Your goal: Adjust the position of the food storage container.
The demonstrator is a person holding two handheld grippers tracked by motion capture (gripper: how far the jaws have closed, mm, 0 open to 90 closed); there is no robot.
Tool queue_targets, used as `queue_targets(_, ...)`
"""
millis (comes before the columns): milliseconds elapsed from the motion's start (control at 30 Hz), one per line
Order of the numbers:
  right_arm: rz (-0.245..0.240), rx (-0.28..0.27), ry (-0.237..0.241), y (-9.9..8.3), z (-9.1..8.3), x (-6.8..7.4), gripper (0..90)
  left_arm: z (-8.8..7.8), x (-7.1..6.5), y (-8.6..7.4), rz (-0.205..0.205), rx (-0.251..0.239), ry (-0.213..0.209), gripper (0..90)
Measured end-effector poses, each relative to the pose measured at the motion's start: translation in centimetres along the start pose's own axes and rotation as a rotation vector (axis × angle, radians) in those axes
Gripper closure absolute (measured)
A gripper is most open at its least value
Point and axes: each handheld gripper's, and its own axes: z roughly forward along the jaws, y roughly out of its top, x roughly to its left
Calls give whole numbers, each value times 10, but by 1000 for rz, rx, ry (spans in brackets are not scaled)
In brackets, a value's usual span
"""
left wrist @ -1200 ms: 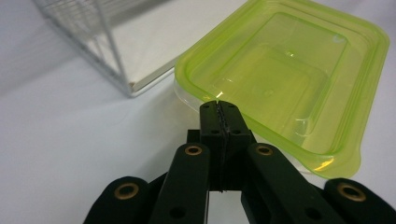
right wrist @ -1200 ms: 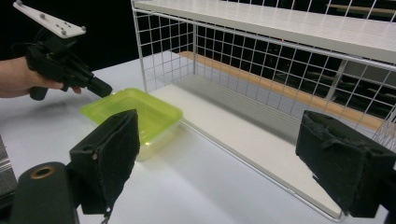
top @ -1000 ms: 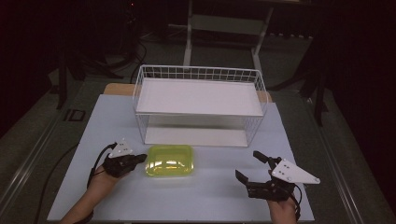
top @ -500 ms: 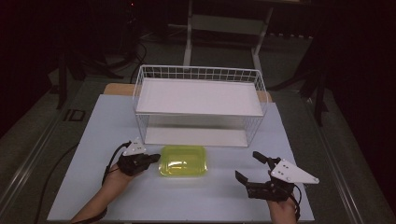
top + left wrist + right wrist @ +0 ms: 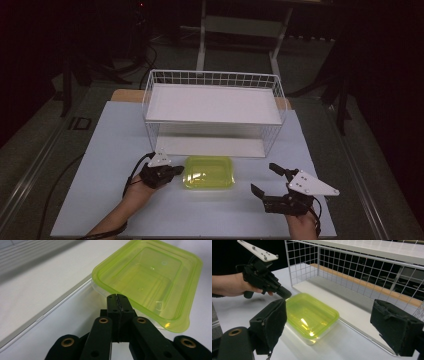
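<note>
While pushing: left gripper is staying shut, nudging the green box.
Box: probably light, slippery; grab its rim.
Right gripper: is waiting wide open, empty.

In the high view the left gripper, jaws pressed together, sits further right than before, and the yellow-green container at its tips has slid rightward toward the frame's lower centre.

hidden: wire rack top and right end cut off | container far edge cropped
</note>
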Motion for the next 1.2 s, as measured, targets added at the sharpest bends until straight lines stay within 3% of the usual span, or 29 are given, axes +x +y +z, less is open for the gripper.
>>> queue_targets(367, -5, 10, -5, -1, 2, 2, 138, 8, -1, 6, 11, -2, 10, 900)
queue_targets(433, -4, 11, -4, -1, 2, 2, 138, 5, -2, 6, 23, -15, 21, 900)
queue_targets(533, 3, 12, 2, -1, 2, 1, 137, -6, -2, 7, 2, -51, 15, 884)
queue_targets(567, 6, 23, 14, -1, 4, 1, 132, -6, -2, 7, 2, -51, 15, 806)
queue_targets(600, 6, 23, 14, -1, 4, 1, 132, -10, -2, 7, -3, -59, 2, 806)
queue_targets(667, -6, 44, 15, -2, 8, 3, 132, -16, -3, 7, 19, -82, 5, 656)
queue_targets(733, -13, 51, -2, -1, 10, 5, 132, -21, -4, 8, -22, -78, 10, 496)
queue_targets(767, -13, 51, -2, -1, 10, 5, 132, -22, -5, 8, -50, -78, 16, 496)
queue_targets(833, -28, 58, -9, 0, 10, 8, 134, -27, -7, 10, -72, -66, 37, 286)
queue_targets(867, -70, 65, -52, 0, 11, 11, 136, -30, -8, 11, -76, -80, 19, 162)
queue_targets(933, -67, 80, -41, 0, 12, 11, 136, -34, -8, 11, -82, -111, -5, 123)
queue_targets(1000, -59, 116, -34, -1, 19, 9, 138, -36, -9, 11, -69, -112, -34, 10)
queue_targets(1067, -31, 107, -30, -1, 23, 6, 154, -38, -11, 10, -67, -140, -67, 10)
queue_targets(1100, -31, 107, -30, -1, 23, 6, 154, -38, -12, 9, -55, -147, -63, 10)
queue_targets(1200, -6, 126, -42, -1, 32, 3, 160, -37, -15, 7, -60, -146, -105, 10)
